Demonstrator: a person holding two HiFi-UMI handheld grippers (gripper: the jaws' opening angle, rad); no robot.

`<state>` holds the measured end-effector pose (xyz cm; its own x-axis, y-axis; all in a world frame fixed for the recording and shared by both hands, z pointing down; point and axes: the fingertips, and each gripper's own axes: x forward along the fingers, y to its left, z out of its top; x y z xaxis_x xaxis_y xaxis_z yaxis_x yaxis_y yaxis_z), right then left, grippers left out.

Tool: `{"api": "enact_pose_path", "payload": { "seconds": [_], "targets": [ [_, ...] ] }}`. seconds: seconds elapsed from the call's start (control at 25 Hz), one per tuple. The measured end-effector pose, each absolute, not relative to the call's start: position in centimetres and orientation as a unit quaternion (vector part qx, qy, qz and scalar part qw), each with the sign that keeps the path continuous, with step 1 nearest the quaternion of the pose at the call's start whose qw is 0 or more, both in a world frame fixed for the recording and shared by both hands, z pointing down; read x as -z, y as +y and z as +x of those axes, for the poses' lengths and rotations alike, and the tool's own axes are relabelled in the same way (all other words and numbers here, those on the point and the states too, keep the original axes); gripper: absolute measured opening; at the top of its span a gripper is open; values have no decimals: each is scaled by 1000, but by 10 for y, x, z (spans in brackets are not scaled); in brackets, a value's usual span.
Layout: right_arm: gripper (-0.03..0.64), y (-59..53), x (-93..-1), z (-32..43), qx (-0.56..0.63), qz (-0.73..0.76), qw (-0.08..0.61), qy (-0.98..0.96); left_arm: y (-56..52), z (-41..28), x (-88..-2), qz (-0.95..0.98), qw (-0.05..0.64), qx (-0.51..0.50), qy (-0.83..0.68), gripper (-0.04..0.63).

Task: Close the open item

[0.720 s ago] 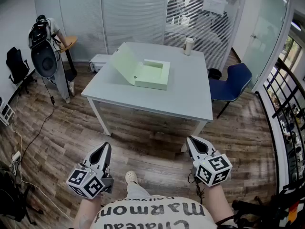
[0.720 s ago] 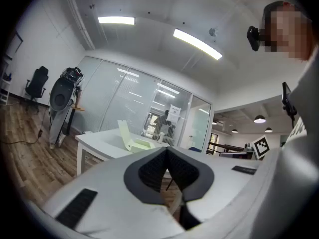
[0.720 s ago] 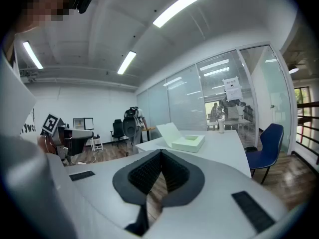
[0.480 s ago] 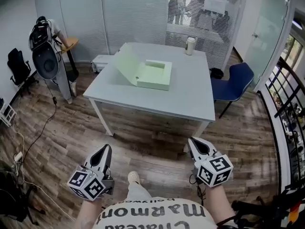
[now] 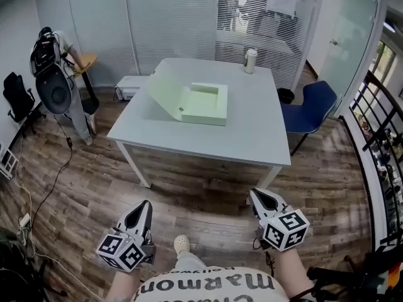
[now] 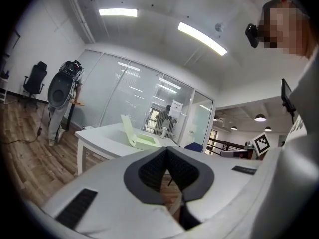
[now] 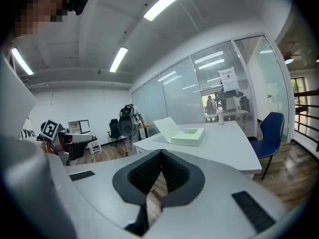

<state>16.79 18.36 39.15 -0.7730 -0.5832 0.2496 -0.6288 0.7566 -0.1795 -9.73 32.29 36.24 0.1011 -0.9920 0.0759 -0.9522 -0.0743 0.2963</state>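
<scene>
A pale green box lies open on the white table, its lid tilted up on the left side; it also shows in the left gripper view as the box and in the right gripper view as the box. My left gripper and right gripper hang low over the wooden floor, well short of the table. Both are shut, tips together, with nothing between them.
A white cup stands at the table's far edge. A blue chair sits to the table's right. At the left are a black chair and a grey stand with cables on the floor. Glass walls lie behind.
The view has shifted a little closer to the table; both grippers sit slightly lower in the picture. Their jaws have stayed shut.
</scene>
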Motion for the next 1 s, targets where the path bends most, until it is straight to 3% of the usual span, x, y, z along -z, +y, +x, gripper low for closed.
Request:
{"api": "enact_pose_path", "payload": {
  "seconds": [0.52,1.0],
  "targets": [
    [0,71,-354,32,-134,346,62,-926,205,-235,-315,762,97,80,-636,-6],
    [0,21,-381,-39,-162,364,99,-912,140,-303,-326,765,128,90,-625,-6]
  ]
}}
